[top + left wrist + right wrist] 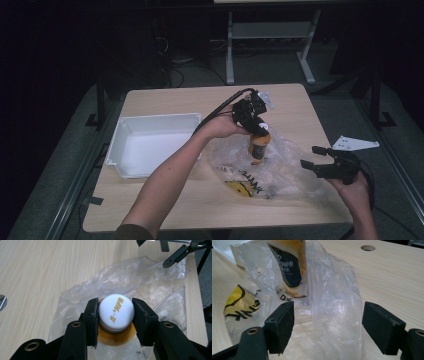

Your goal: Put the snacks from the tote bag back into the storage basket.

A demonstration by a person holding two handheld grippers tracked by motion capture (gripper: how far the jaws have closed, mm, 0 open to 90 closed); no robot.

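The left gripper holds a bottle of orange liquid by its white cap; in the left gripper view the two jaws press on both sides of the cap. The bottle hangs upright, with its lower part inside or just above the open mouth of a clear plastic bag that lies crumpled on the worktop. I cannot tell if its bottom touches the bag or the worktop.

The right gripper waits near the right edge of the bag. Its jaws stand wide apart, and in the right gripper view the loose plastic rises between them, but the pads do not press on it.

A white tray stands left of the bag, and nothing lies in it.

My judgement: the bottle is on its way out of the bag and the tray is its goal. The grip on the cap is done. What is left is to lift the bottle free of the plastic, carry it over to the tray and set it down there. The right gripper may need to pinch the bag so it does not rise together with the bottle.
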